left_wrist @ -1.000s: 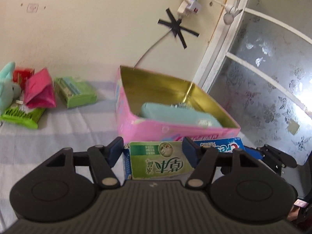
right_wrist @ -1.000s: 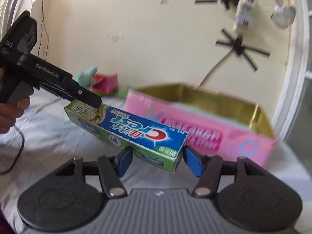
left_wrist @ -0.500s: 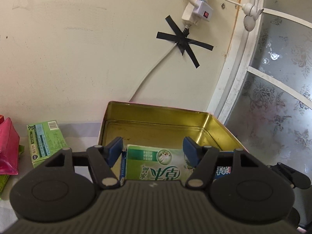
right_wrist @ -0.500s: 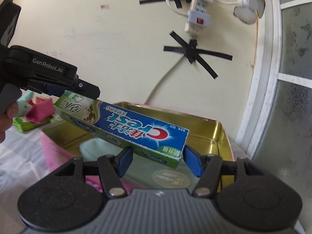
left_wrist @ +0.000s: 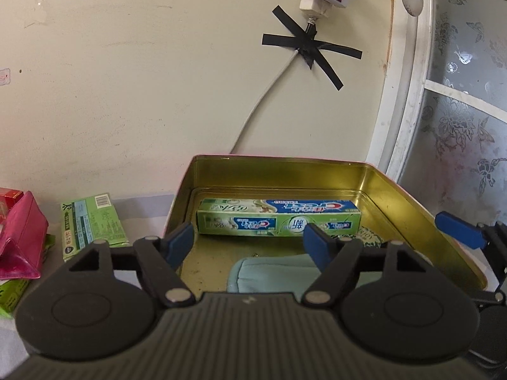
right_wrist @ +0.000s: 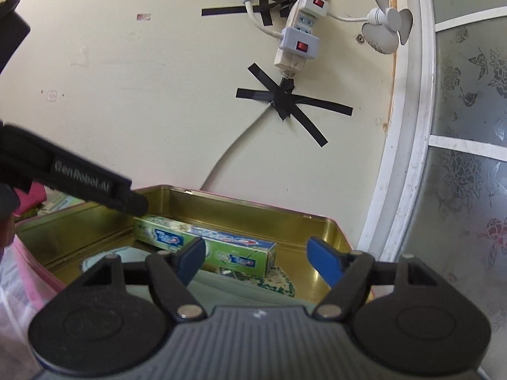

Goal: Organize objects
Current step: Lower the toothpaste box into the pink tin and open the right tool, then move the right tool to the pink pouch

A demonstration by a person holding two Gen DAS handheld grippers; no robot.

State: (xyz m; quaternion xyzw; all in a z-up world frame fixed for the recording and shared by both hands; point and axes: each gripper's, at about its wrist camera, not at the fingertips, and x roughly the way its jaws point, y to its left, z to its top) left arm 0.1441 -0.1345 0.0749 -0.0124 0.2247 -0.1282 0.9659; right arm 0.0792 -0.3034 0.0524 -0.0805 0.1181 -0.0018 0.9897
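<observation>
Left view: left claw [left_wrist: 248, 242] opening, holds nothing. Toothpaste box [left_wrist: 279, 217] lies flat in tin [left_wrist: 412, 196], just ahead of claw, likely let go to stay there. Blue pouch [left_wrist: 272, 272] under claw.

Right view: right claw [right_wrist: 258, 258] opening too, empty. Toothpaste box just ahead, below.

pale cloth-covered surface [left_wrist: 149, 199], open gold-lined tin [left_wrist: 412, 196], green packet [left_wrist: 92, 224], pink pouch [left_wrist: 22, 237]

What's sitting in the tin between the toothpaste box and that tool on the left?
In the left wrist view, a pale blue pouch lies on the tin floor between the toothpaste box and the opening, empty left tool.
</observation>
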